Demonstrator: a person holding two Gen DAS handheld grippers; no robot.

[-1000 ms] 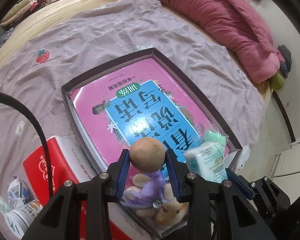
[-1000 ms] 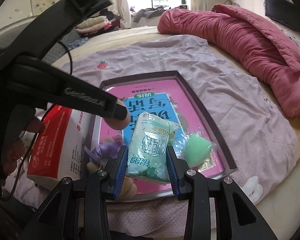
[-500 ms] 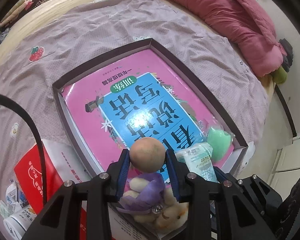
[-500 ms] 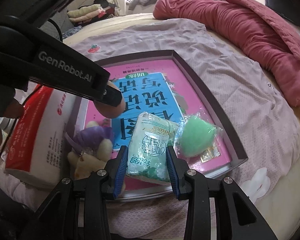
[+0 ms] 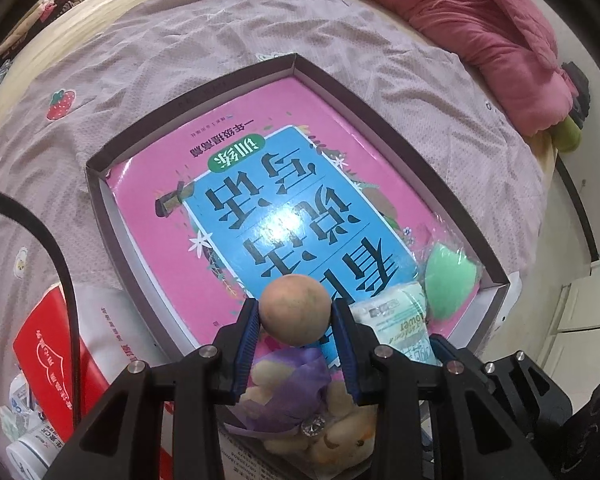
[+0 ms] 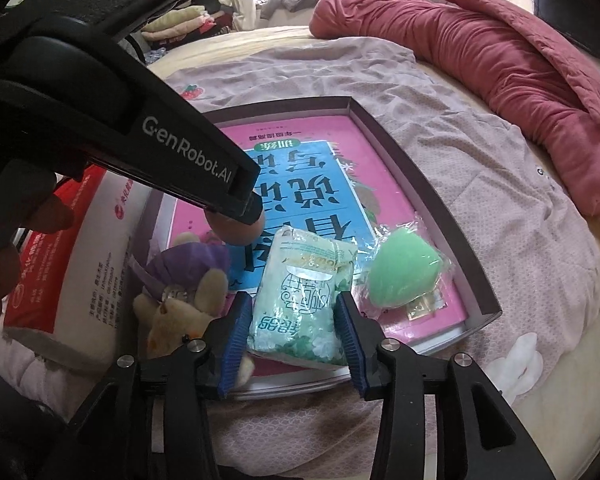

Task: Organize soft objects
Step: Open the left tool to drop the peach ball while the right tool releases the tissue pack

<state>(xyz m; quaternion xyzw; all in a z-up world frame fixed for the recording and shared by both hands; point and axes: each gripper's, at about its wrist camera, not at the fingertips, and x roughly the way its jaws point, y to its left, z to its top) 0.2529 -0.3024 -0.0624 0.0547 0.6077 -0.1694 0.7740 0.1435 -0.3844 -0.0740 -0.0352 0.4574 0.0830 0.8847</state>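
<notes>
1. Both grippers have come lower over the box since a second ago, and the pack is now lying on the book instead of hanging above it.
2. Right gripper (image 6: 296, 326) is opening; the green tissue pack (image 6: 306, 300) is sitting between its blue pads (image 6: 236, 332), with a gap showing on the left side, so it is released.
3. Left gripper (image 5: 294, 338) is clenching the peach ball (image 5: 295, 310) between its pads, hanging just above the box's near edge.
4. Plush toy (image 5: 300, 412) in purple cloth is lying under the left gripper at the box's near left corner, beside the pack.
5. Green sponge (image 6: 404, 270) in clear wrap is lying just right of the pack, at the box's near right corner.
6. Pink and blue book (image 5: 260, 200) is filling the floor of the dark-rimmed box (image 5: 228, 80), carrying all three soft things.
7. Box is resting on a mauve sheet (image 5: 180, 40) spread over the bed.
8. Red and white bag (image 6: 80, 260) is lying against the box's left edge.
9. Rose quilt (image 6: 500, 60) is bunching along the bed's far right edge.
</notes>
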